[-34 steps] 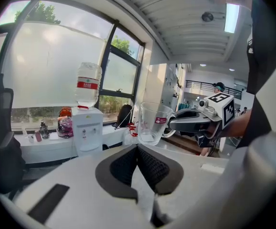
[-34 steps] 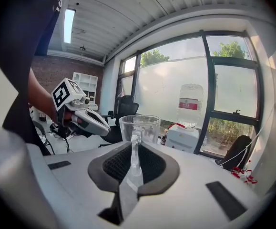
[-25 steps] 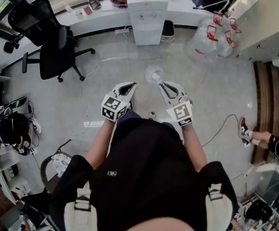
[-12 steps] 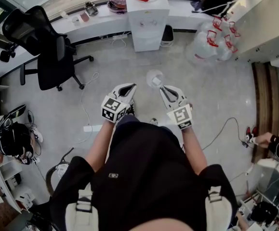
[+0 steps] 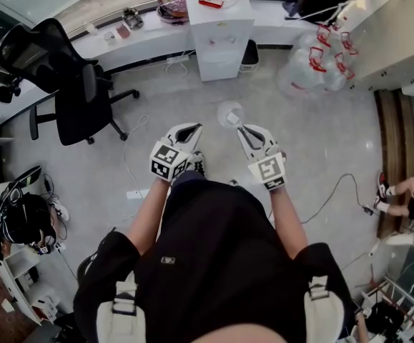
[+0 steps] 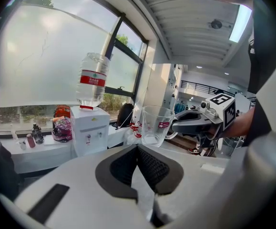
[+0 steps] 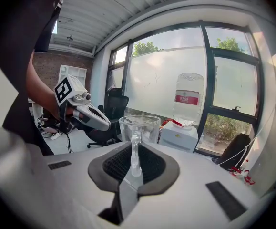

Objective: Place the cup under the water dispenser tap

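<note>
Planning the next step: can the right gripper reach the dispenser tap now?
Probably not yet: open floor separates the right gripper, holding the cup, from the dispenser; nothing blocks the way.

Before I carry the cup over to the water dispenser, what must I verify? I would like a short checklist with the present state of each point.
1. Grip: right gripper is shut on the handle of the cup: ok.
2. Cup is upright: ok.
3. The left gripper is shut and holds nothing: ok.
4. Bare floor leads straight to the water dispenser; the office chair stands off to the side: ok.
5. Space under the taps is free: cannot tell, too small.
6. Cup is under a tap: not ok, it is far away.
</note>
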Demonstrator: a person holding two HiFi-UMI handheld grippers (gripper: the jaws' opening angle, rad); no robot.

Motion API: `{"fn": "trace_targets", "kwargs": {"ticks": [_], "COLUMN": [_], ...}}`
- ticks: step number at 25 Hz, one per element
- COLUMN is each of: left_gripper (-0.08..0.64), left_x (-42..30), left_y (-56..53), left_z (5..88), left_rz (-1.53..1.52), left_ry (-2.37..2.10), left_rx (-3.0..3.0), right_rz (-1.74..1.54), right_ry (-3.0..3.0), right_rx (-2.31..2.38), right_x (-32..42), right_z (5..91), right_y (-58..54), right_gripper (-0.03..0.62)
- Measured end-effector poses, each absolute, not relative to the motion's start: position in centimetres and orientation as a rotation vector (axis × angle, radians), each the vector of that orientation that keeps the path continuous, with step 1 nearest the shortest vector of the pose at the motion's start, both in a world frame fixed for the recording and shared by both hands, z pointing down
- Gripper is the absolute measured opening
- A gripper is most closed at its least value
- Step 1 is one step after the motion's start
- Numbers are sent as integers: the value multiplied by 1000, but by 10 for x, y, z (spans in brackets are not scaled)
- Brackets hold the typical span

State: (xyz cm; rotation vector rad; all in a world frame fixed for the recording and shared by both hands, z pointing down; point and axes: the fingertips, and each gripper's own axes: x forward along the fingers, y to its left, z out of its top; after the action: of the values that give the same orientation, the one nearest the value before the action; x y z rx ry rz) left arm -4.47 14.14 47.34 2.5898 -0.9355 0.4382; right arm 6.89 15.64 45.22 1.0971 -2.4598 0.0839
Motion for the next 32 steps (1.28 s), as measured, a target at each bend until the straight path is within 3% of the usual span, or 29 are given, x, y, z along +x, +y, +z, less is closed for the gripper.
{"fn": "trace_targets", "kwargs": {"ticks": [32], "left_gripper": [-2], "left_x": [-126], "left_y": [78], "left_z": [487], "left_rz": [422], "left_ry": [-807], "left_rx": [2669], "right_rz": [52], "right_ry": [-2378], "right_rx": [1213], "right_x": [-13], "right_z": [464], "right_y": [107], "right_gripper": [23]}}
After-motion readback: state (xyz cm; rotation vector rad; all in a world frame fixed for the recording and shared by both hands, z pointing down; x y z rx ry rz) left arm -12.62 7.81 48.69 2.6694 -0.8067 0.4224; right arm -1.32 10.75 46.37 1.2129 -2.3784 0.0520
